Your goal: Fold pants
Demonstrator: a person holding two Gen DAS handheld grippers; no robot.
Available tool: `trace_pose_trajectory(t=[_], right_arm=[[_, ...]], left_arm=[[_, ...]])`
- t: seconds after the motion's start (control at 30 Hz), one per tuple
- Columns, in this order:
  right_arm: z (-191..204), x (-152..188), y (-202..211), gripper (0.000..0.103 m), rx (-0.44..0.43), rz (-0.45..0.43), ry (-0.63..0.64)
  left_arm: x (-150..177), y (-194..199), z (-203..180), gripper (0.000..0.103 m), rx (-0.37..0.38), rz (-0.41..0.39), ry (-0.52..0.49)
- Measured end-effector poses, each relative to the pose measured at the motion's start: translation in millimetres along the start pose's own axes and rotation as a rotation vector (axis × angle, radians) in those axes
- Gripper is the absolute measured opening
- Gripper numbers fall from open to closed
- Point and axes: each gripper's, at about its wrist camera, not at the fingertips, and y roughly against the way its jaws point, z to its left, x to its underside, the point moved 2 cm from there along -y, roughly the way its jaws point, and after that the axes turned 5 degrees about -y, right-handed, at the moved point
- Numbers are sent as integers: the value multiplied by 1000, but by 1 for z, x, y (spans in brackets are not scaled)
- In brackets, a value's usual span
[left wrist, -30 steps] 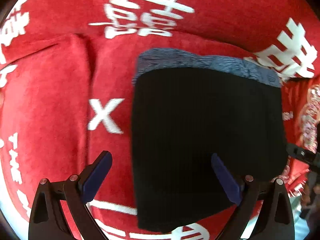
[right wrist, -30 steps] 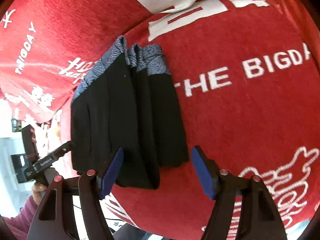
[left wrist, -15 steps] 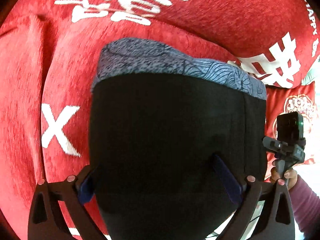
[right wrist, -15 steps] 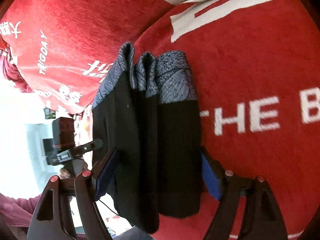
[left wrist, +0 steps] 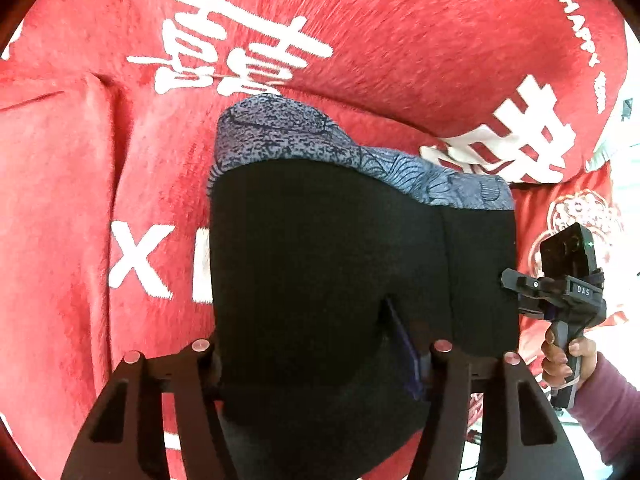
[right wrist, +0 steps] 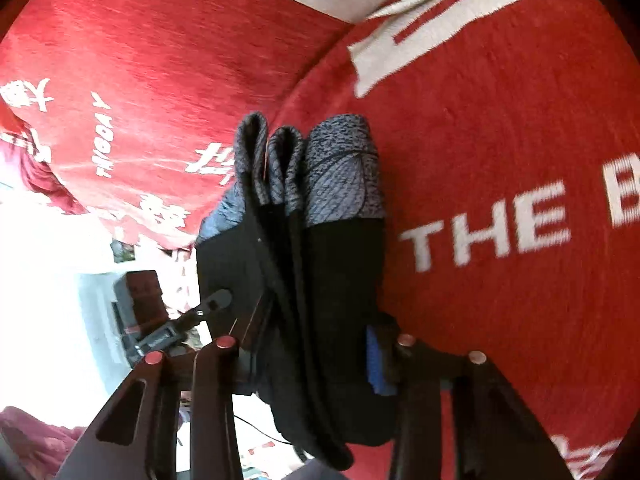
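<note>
red cover (right wrist: 500, 152) (reads "THE"), folded pants (right wrist: 332, 264)

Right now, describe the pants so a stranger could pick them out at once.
Look at the red blanket with white lettering that covers the whole surface. On it lies one folded bundle, the pants: black cloth with a grey patterned waistband at the far end. Nothing else there is dark.

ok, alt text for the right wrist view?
Right gripper has just closed its jaws on folded black pants with a grey patterned waistband, lying on a red blanket with white lettering. The left gripper shows at the pants' far edge.
</note>
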Motion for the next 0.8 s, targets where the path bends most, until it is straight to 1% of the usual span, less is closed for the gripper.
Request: trace_pose_trajectory(t=[0.1,0.27,0.33,0.4,0.47,0.5,0.53,0.57,0.6,0.63,0.67,0.7,0.73,0.77,0.8], right_arm=[[10,15,2,41,-31,15,-1],[20,53,-1,41,-82,46,-18],[22,71,-7,41,-89,63,-31],[21,86,-12,41,-79,76,-23],[15,96,-16,41,-66,85,-24],[10,102,-23,41,-47,90,-28],[6,105,-26,42,-30,92,-26],[1,109,-31,43,1,87,-12],[-2,111,-35,46,28,80,3],[-7,114,-38,51,56,59,20],[-12,114,-37,54,65,44,21],[-15,114,-39,62,78,29,15],[-18,114,-40,64,99,17,5],[-16,115,-41,64,105,5,3],[-12,117,-39,66,134,-10,8]], left_arm=[[15,19,-9,63,-33,3,-14],[57,53,-3,63,-60,10,23],[75,57,3,63,-73,25,43],[89,53,10,63,-75,44,71],[102,45,19,63,-83,62,73],[107,40,24,65,-88,66,66],[112,35,31,72,-91,68,64],[116,29,37,77,-102,72,64],[118,28,43,87,-107,53,62],[118,28,46,93,-113,36,57],[119,27,49,96,-118,29,49],[119,26,50,100,-124,25,46],[120,26,51,103,-142,21,42],[121,25,52,103,-146,24,42],[120,26,52,103,-148,28,50]])
